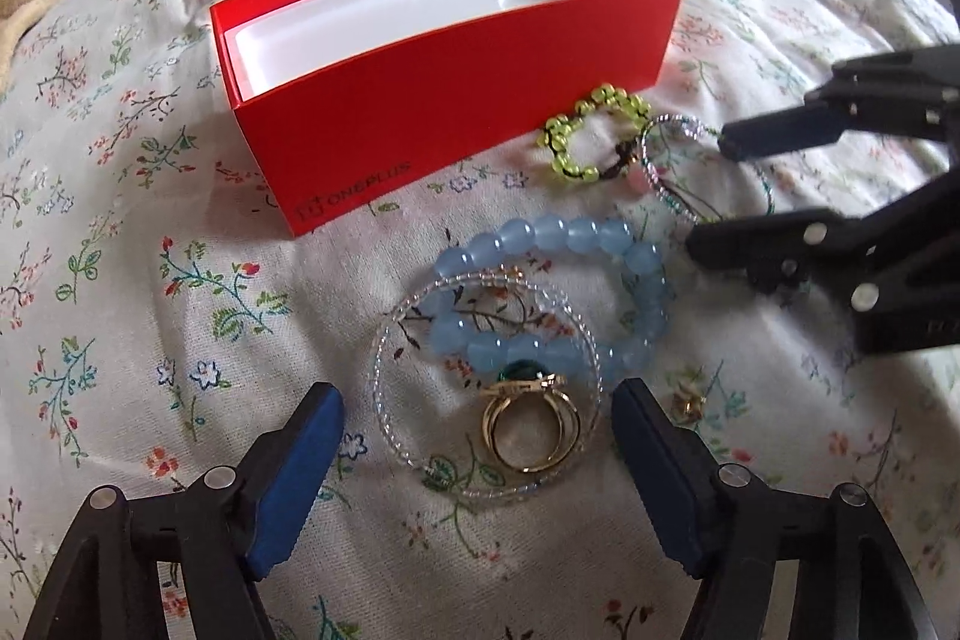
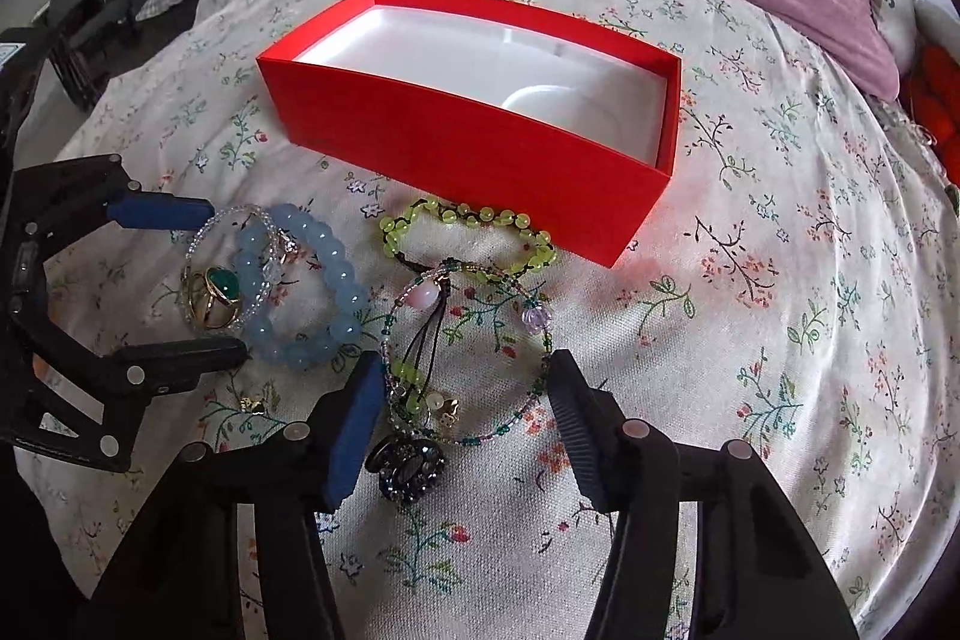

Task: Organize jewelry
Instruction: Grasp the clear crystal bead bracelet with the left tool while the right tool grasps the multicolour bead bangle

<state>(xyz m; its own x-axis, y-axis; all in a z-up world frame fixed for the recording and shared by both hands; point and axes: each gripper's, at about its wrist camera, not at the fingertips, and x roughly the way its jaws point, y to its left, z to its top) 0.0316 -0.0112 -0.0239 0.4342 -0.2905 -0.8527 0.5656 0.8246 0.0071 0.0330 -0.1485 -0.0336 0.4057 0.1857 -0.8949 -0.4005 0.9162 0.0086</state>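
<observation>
On the flowered bed cover (image 2: 750, 340) the left gripper (image 1: 477, 466) hangs over the gold ring (image 1: 531, 427) with the green stone, which lies inside a clear bead bracelet (image 1: 384, 388) and touches the blue bead bracelet (image 1: 558, 235); its jaws stand apart on both sides and press nothing, probably ready to pinch the ring. In the middle the empty red box (image 2: 420, 136) waits open, near the far edge of the cover, just behind the yellow bead bracelet (image 2: 468, 220), so pieces travel a short way. The right gripper (image 2: 465, 418) is also open, around the thin bead necklace (image 2: 540, 340) and the dark brooch (image 2: 408, 466), without touching them.
</observation>
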